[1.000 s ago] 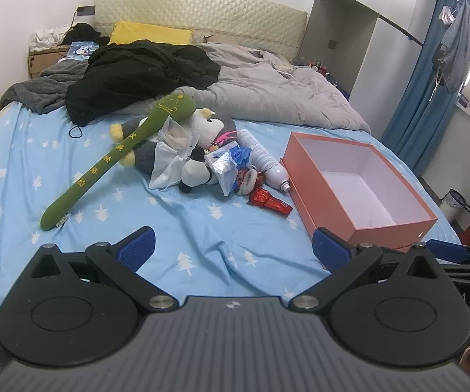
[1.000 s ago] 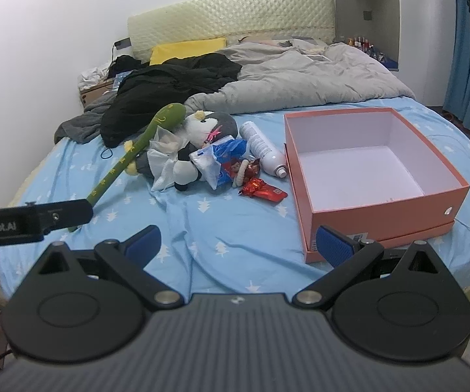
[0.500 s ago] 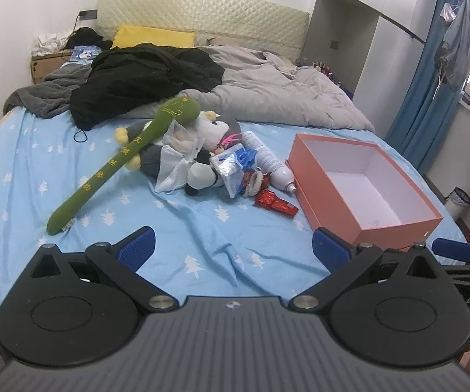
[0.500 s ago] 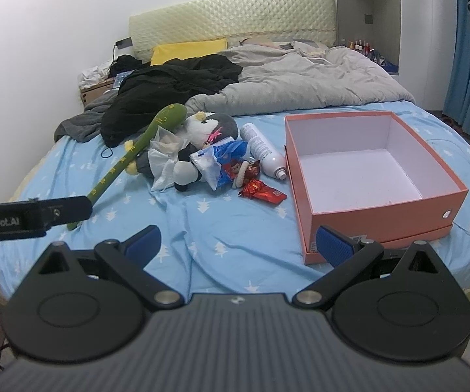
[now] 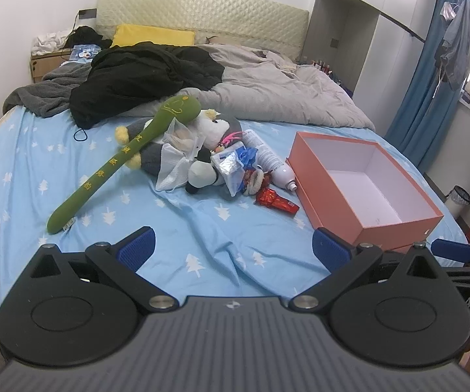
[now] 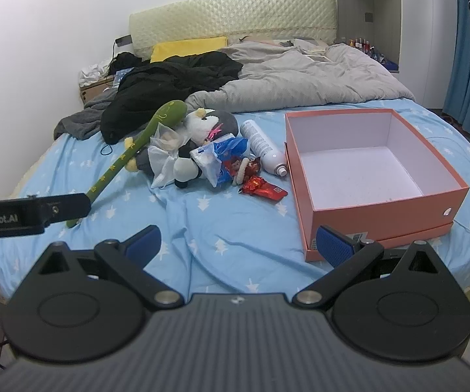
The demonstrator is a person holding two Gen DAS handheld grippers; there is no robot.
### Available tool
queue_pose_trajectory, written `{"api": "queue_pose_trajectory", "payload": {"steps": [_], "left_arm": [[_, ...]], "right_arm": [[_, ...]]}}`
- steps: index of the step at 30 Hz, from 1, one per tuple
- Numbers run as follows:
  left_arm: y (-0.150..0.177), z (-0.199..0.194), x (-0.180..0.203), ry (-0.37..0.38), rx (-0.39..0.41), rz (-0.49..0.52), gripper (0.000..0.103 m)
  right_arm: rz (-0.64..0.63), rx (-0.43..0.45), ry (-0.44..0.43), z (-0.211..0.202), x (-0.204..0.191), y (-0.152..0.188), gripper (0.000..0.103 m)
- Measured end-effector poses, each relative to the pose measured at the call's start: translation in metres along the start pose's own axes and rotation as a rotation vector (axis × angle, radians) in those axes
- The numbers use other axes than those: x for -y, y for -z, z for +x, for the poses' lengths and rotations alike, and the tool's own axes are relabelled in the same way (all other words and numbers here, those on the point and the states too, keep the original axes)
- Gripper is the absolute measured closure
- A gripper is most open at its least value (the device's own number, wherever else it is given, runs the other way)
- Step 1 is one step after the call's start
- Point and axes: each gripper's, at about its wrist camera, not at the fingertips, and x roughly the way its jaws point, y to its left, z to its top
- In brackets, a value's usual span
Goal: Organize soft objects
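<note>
A long green plush snake (image 5: 120, 160) (image 6: 130, 150) lies across a grey and white plush doll (image 5: 209, 134) (image 6: 212, 124) in the middle of the blue bed. Around the doll sit a white mesh bag (image 5: 173, 163), a blue and silver packet (image 5: 231, 163) (image 6: 215, 156), a red wrapper (image 5: 275, 200) (image 6: 264, 188) and a white spray bottle (image 5: 272, 161) (image 6: 262, 145). An empty orange box (image 5: 365, 179) (image 6: 365, 170) stands to the right. My left gripper (image 5: 233, 248) and right gripper (image 6: 240, 241) hover open over the bed's near edge, holding nothing.
A black jacket (image 5: 143, 75) and a grey duvet (image 5: 277, 91) are heaped behind the pile, with a yellow pillow (image 5: 153, 34) at the headboard. Blue curtains (image 5: 430, 81) and a wardrobe stand on the right. The left gripper's body (image 6: 23, 215) juts into the right wrist view.
Both grippers have drawn slightly back and up from the bed, so the pile and box look a bit farther off. Nothing on the bed has moved.
</note>
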Motion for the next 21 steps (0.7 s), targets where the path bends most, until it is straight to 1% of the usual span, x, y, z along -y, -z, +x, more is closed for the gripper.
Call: {"api": "queue_pose_trajectory", "payload": {"steps": [8, 17, 21], "left_arm": [[0.002, 0.005, 0.001, -0.007, -0.006, 0.006, 0.0], [0.007, 0.009, 0.001, 0.0, -0.014, 0.008, 0.0], [0.008, 0.016, 0.0, 0.004, -0.015, 0.017, 0.0]], "right_arm": [[0.002, -0.012, 0.003, 0.004, -0.002, 0.005, 0.0], [-0.003, 0.0, -0.015, 0.006, -0.007, 0.005, 0.0], [0.004, -0.01, -0.014, 0.009, -0.006, 0.007, 0.0]]}}
